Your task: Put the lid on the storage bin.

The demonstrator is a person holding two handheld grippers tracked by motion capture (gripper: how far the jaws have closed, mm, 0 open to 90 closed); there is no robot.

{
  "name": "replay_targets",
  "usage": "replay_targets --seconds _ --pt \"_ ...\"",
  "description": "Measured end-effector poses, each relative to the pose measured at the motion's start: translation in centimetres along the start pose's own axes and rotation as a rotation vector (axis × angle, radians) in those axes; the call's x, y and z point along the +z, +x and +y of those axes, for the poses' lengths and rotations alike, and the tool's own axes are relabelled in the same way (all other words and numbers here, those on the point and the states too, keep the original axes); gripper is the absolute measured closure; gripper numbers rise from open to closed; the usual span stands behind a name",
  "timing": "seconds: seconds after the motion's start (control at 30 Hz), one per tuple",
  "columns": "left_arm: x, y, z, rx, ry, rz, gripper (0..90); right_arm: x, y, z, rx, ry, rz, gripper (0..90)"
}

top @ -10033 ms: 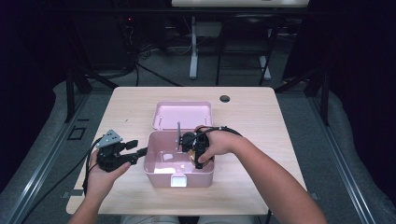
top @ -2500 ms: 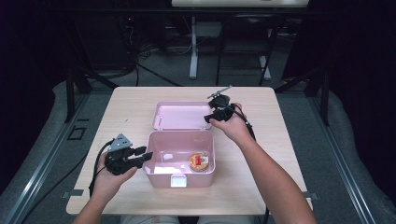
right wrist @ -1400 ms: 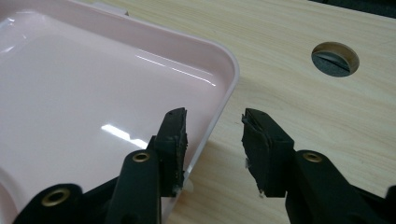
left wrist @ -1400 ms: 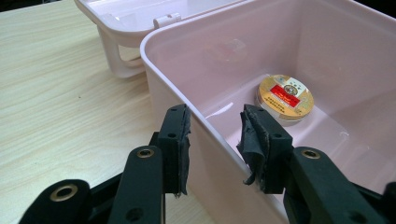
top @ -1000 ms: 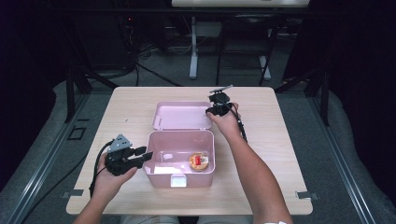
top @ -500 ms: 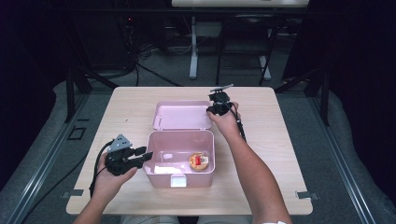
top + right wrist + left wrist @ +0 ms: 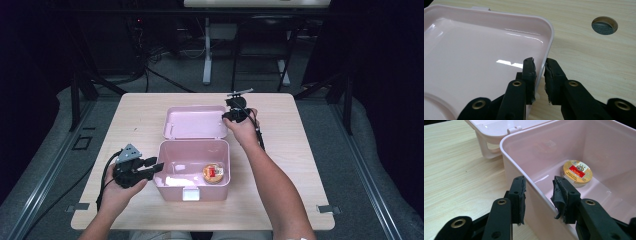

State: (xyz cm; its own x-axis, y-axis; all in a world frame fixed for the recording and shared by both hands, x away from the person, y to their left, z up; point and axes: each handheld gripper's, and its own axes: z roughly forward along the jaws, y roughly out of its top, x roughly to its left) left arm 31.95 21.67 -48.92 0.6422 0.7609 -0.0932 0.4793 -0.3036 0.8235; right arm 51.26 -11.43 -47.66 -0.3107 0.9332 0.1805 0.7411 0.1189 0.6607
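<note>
Behind the box (image 7: pixel 194 170), right gripper (image 7: pixel 539 68) has just been closing onto the lid (image 7: pixel 474 50) rim; swing it over slowly while left gripper (image 7: pixel 537 195), part-open, straddles the wall.

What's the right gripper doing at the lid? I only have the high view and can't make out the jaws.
Observer: The right gripper straddles the lid at its rim near a corner. Its jaws have just been closing, and the pads look pressed on the rim.
Operator: Left one?
Observer: The left gripper straddles the side wall of the box, one jaw inside and one outside. The inner pad stands clear of the wall.
Operator: What's the thing in the box?
Observer: A round gold tin with a red label, lying flat on the floor.
</note>
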Motion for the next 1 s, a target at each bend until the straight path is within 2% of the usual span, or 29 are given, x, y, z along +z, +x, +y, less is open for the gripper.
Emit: replay_targets --seconds 0.63,0.67,0.73,1.0 --pt "0.0 0.0 0.1 0.003 0.006 0.001 61.6 -1.6 0.6 0.5 -0.021 -0.051 -0.011 81.1" --pt "0.0 0.0 0.1 0.002 0.006 0.0 61.6 -1.7 0.6 0.5 -0.032 -0.065 -0.014 81.4" --pt "0.0 0.0 0.1 0.002 0.007 0.001 61.5 -2.0 0.7 0.6 -0.028 -0.062 -0.02 81.9" --pt "0.0 0.0 0.0 0.0 0.007 0.001 61.5 -3.1 1.1 0.7 -0.03 -0.104 -0.027 83.4"
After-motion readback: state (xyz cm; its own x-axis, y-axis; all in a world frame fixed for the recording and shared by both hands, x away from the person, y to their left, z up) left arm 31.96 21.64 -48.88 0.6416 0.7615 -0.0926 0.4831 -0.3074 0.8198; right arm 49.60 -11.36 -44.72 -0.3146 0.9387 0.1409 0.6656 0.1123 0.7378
